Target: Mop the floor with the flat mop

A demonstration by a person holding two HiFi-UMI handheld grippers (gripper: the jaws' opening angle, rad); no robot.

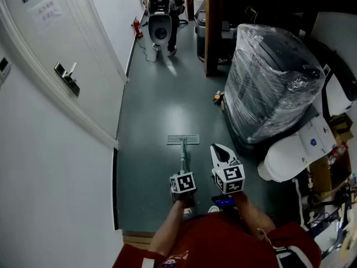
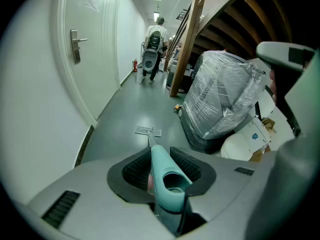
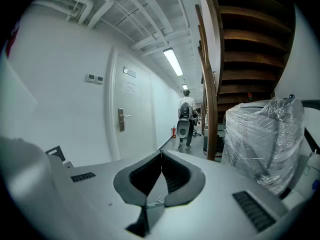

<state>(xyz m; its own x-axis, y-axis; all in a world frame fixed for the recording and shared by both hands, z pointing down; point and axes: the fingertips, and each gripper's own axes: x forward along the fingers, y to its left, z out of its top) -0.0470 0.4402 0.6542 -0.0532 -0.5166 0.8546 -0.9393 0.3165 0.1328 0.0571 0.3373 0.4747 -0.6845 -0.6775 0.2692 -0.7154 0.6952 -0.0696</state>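
Observation:
The flat mop lies ahead of me on the grey-green floor, its pale rectangular head (image 1: 183, 139) flat on the ground and its thin handle (image 1: 183, 156) running back to my left gripper (image 1: 183, 171). In the left gripper view that gripper (image 2: 159, 160) is shut on the handle's teal grip (image 2: 168, 176), and the mop head (image 2: 148, 131) shows small beyond it. My right gripper (image 1: 221, 151) hovers just right of the handle, apart from it. Its jaws (image 3: 161, 156) meet at the tips with nothing between them, pointing down the corridor.
A large plastic-wrapped object (image 1: 273, 82) and white equipment (image 1: 295, 149) crowd the right side. On the left are a white wall and a door (image 1: 67, 77). A wooden post (image 1: 212, 27) stands ahead. A person with a machine (image 1: 160, 15) stands far down the corridor, near a fire extinguisher (image 1: 136, 28).

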